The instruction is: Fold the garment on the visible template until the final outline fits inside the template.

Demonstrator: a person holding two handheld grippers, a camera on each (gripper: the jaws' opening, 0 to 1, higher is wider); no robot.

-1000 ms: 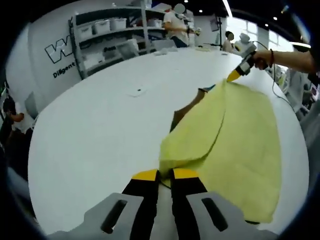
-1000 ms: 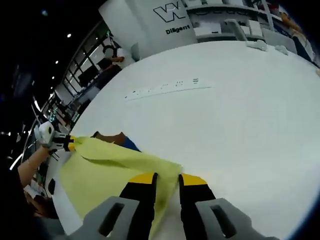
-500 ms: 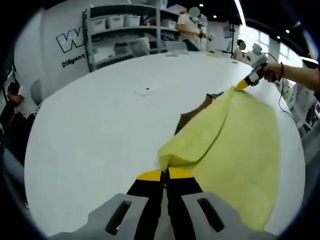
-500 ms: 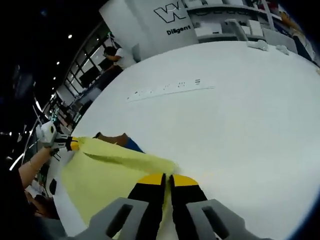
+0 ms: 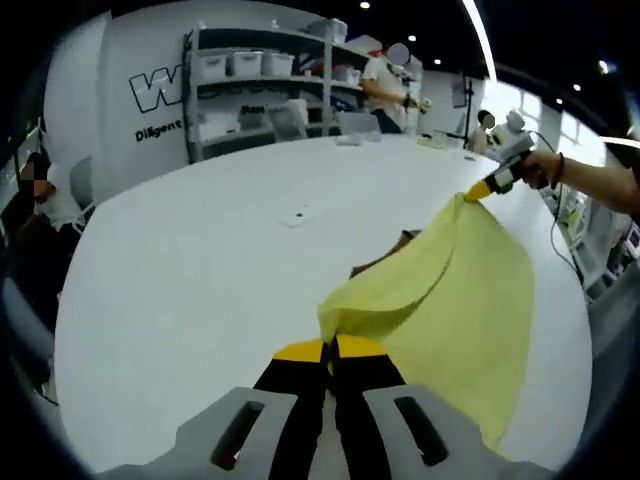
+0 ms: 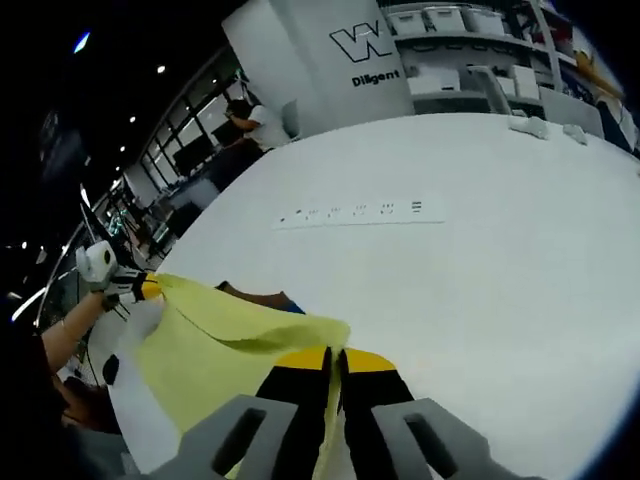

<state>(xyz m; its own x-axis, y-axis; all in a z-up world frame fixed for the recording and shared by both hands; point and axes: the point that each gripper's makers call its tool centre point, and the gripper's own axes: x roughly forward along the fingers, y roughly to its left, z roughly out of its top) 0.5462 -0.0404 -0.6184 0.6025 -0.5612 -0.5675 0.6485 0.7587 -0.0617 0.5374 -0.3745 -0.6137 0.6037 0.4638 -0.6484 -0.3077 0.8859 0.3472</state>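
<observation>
Now yellow garment (image 5: 455, 290) stretched lengthwise between left hand-held gripper (image 5: 333, 349), right hand-held gripper (image 6: 333, 357).

Each camera rides low behind its own tool, close above the white table (image 5: 180, 290). The left gripper view looks along the yellow garment (image 5: 470, 300) toward the right tool (image 5: 478, 190); the right gripper view faces back toward the left tool (image 6: 148, 289) — both share the garment, table and the shelving (image 5: 260, 85).
</observation>
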